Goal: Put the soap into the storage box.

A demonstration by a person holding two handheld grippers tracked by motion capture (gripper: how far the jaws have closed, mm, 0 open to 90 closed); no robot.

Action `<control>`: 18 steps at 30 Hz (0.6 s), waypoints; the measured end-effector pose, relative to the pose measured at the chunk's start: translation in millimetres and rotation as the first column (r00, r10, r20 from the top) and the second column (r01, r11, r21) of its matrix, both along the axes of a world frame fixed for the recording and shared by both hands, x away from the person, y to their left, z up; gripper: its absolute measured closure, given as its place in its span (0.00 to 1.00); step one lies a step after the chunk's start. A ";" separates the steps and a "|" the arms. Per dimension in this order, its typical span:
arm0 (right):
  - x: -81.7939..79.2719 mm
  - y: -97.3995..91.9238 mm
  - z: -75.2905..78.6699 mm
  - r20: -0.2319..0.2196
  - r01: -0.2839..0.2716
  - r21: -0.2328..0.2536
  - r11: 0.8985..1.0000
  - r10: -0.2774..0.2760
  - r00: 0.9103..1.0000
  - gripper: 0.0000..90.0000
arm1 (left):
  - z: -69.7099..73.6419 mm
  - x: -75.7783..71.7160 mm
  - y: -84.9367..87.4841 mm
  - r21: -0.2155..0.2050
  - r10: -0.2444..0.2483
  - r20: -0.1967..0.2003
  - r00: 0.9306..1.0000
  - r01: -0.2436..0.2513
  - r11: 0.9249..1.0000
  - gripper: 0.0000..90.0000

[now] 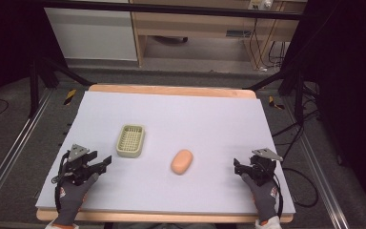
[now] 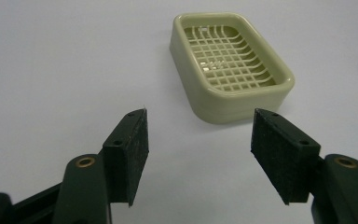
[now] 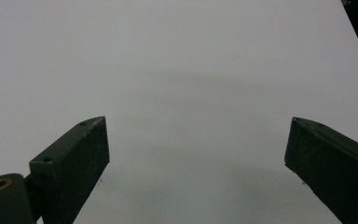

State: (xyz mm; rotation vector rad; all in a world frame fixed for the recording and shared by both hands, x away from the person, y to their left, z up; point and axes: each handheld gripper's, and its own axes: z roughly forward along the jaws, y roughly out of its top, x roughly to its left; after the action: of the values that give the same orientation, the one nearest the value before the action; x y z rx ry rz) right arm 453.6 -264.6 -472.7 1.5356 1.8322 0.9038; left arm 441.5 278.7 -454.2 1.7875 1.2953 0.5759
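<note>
Two gloved hands rest low at the table's (image 1: 181,109) near corners. The left gripper (image 1: 106,161) lies level, jaws apart and empty, aimed at the pale green soap dish (image 1: 130,140) just beyond. The orange soap bar (image 1: 181,161) lies mid-table with bare surface around it. The right gripper (image 1: 237,166) points inward, jaws wide, nothing between.

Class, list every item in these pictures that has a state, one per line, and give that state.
Pale green plastic soap dish with a grid floor: upright, empty.
Orange oval soap bar: lying flat on the white table, outside the dish.
Left gripper: open, empty, aimed towards the dish.
Right gripper: open, empty.
</note>
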 end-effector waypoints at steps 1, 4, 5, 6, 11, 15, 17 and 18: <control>-0.4 0.3 -0.1 -0.004 0.002 -0.002 1.000 -0.002 1.000 0.07 | 0.5 -0.7 -2.2 -0.002 -0.006 -0.001 1.000 0.006 1.000 0.40; -0.8 0.3 -0.3 -0.003 0.001 -0.013 1.000 -0.002 1.000 0.07 | 1.4 -1.4 -5.2 0.001 -0.012 0.002 1.000 0.012 1.000 0.40; -1.3 0.7 -0.1 -0.002 0.002 -0.013 1.000 -0.002 1.000 0.07 | 2.7 -2.2 -8.3 0.001 -0.025 0.003 1.000 0.025 1.000 0.40; -1.3 0.8 0.0 -0.002 0.002 -0.013 1.000 -0.002 1.000 0.07 | 3.5 -2.8 -10.4 -0.005 -0.028 0.004 1.000 0.028 1.000 0.40; -1.4 2.4 -1.1 -0.016 0.004 -0.029 1.000 -0.005 1.000 0.07 | 5.8 -4.8 -16.8 -0.012 -0.046 0.003 0.999 0.046 0.999 0.39; -1.3 3.1 -1.3 -0.008 0.005 -0.041 0.999 -0.006 1.000 0.07 | 7.5 -5.7 -19.8 -0.009 -0.063 0.001 0.998 0.063 0.998 0.38; -1.8 3.8 -0.9 -0.010 0.003 -0.035 0.999 -0.004 1.000 0.07 | 8.5 -5.9 -23.2 -0.015 -0.073 0.001 0.997 0.073 0.997 0.38; -1.9 3.1 -1.2 -0.003 -0.007 -0.048 0.999 0.007 1.000 0.07 | 9.4 -6.2 -26.3 -0.015 -0.078 0.006 0.997 0.078 0.997 0.38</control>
State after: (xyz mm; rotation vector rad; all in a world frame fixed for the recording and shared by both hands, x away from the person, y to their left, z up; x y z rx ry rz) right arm 451.7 -261.5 -473.9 1.5036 1.8490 0.8549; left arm 435.3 252.4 -444.8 1.8149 1.2173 0.5255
